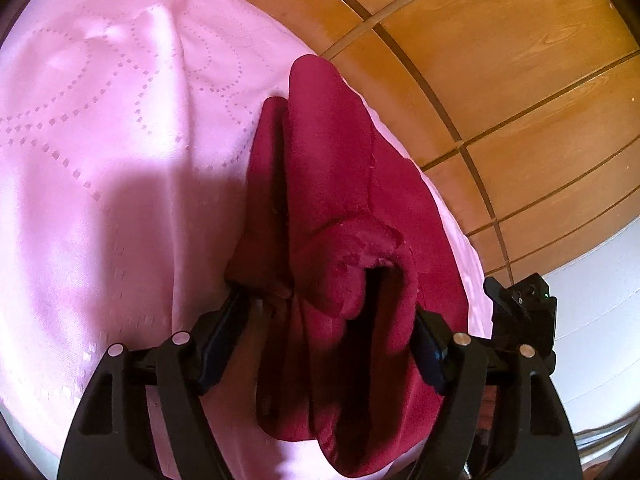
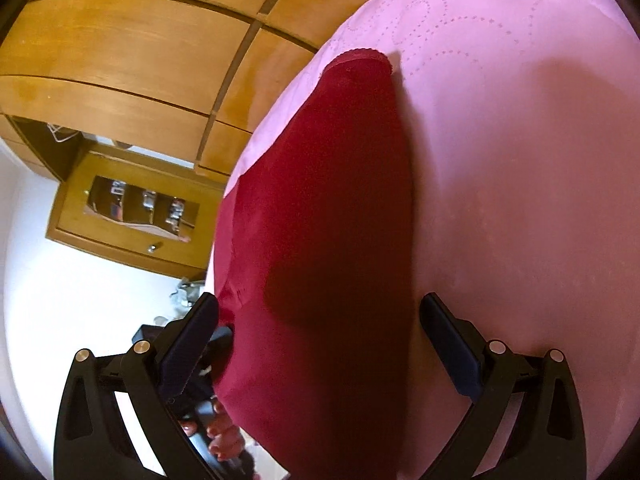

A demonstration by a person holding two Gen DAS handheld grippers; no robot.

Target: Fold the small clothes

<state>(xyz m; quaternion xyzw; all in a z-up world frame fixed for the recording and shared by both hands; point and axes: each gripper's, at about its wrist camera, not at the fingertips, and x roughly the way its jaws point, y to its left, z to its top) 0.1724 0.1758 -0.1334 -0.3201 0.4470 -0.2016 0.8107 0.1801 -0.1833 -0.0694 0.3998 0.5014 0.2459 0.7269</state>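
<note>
A dark red velvet garment (image 1: 340,184) lies on a pink bedspread (image 1: 100,120) near the bed's edge. In the left wrist view it is bunched in folds between the fingers of my left gripper (image 1: 328,312), whose jaws stand apart around the cloth. In the right wrist view the same garment (image 2: 332,208) stretches away flat, with a scalloped hem at its far end. My right gripper (image 2: 320,320) is open over it, its fingers on either side of the cloth.
The pink bedspread (image 2: 520,160) covers the bed. Wooden wardrobe doors (image 1: 500,60) stand beyond the bed's edge. A wooden unit with a mirror (image 2: 136,208) and a white wall (image 2: 80,300) show in the right wrist view. The other gripper (image 1: 524,308) is at the right.
</note>
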